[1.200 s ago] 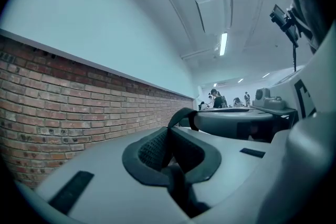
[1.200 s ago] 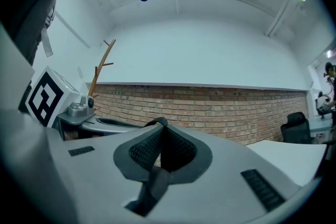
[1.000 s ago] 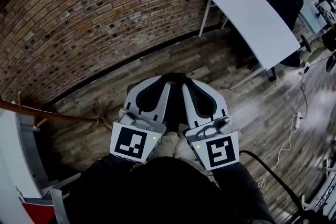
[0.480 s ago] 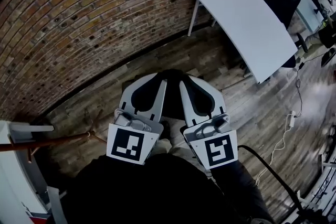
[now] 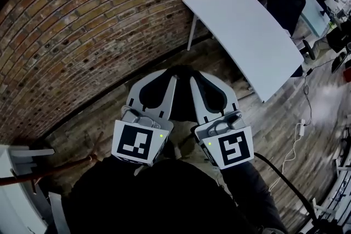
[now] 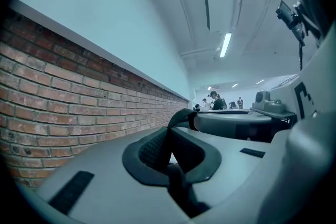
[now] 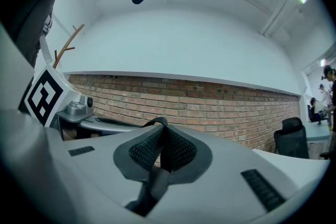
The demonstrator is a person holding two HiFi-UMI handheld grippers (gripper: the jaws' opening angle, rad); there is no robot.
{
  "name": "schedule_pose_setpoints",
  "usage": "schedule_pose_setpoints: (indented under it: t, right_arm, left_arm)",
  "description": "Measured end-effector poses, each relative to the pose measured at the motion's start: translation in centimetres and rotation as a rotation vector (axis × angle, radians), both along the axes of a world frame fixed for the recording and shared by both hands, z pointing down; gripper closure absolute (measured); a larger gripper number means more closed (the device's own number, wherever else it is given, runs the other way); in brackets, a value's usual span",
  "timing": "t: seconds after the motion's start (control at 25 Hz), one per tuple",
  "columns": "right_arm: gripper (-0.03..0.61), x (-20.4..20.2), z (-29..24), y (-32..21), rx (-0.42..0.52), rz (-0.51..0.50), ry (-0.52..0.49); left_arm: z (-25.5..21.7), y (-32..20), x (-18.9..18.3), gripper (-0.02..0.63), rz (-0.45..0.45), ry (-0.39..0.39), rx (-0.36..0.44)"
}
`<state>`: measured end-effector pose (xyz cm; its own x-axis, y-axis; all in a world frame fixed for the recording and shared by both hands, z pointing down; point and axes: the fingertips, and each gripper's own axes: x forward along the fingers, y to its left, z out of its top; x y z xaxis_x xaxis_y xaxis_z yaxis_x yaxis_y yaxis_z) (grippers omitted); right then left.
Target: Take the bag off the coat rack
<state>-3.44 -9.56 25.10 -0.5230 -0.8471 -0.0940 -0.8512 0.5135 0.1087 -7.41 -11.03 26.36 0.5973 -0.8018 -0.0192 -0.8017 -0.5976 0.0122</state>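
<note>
Left gripper [image 6: 169, 152] and right gripper [image 7: 161, 152] fingers clench straps [image 7: 157, 124] of the black bag [image 5: 183, 90] hanging between them; coat rack [image 5: 49, 170] stands well apart, lower left.

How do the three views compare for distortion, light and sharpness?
Head view: strong fisheye bends the brick wall and table; dark top-left corner. Left gripper view: ceiling light blown out, distant people too small to make out. Right gripper view: black vignette all round, bricks sharp.
</note>
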Motion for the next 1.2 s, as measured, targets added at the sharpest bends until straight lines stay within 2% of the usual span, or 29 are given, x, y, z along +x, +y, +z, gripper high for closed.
schedule_pose_setpoints:
  t: [0.16, 0.32, 0.6, 0.8, 1.2]
  right_arm:
    - [0.557, 1.3, 0.3, -2.9, -0.008, 0.017, -0.014]
    - [0.557, 2.6, 0.5, -6.2, -0.009, 0.014, -0.041]
    - [0.557, 5.2, 0.9, -13.5, 0.002, -0.031, -0.05]
    - [0.557, 6.4, 0.7, -19.1, -0.01, -0.1, -0.079]
    - [0.557, 9.3, -6.5, -29.2, 0.019, -0.283, -0.081]
  left_arm:
    - [0.5, -2.8, 1.4, 0.588, 0.018, -0.013, -0.004]
    - [1.5, -6.1, 2.6, 0.588, 0.022, -0.073, 0.001]
    - [1.8, -13.3, 5.0, 0.588, -0.033, -0.085, -0.029]
    - [1.4, -18.5, 6.1, 0.588, -0.096, -0.079, -0.05]
    - [-6.2, -28.2, 8.9, 0.586, -0.265, -0.057, 0.005]
